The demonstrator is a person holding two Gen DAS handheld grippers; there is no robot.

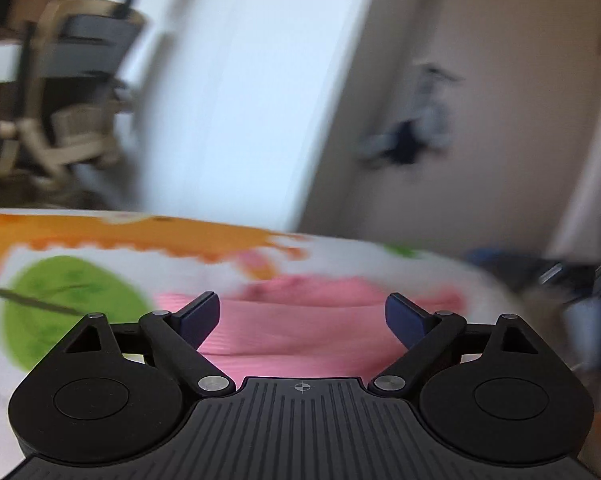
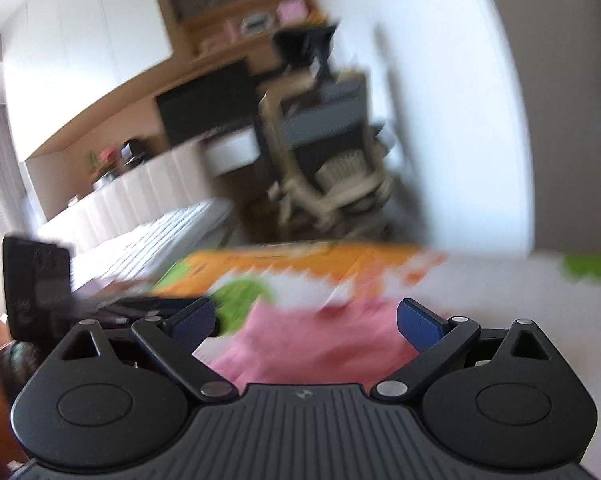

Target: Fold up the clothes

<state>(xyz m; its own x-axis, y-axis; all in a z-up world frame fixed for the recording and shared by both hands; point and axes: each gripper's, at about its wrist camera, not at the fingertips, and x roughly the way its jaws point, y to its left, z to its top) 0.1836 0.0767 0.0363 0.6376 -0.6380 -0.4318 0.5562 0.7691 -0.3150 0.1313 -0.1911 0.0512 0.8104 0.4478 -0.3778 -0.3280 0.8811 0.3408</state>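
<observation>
A pink ribbed garment lies on a white bed cover printed with orange and green shapes. My left gripper hovers just over the near part of the pink cloth, fingers wide apart and holding nothing. In the right wrist view the same pink garment spreads below my right gripper, which is also open and empty above it. Both views are motion-blurred, so the garment's folds and edges are hard to read.
A beige office chair stands beyond the bed beside a desk and wooden shelves. A white door and a beige wall with hanging clothes lie ahead. A dark phone-like object sits at the left edge.
</observation>
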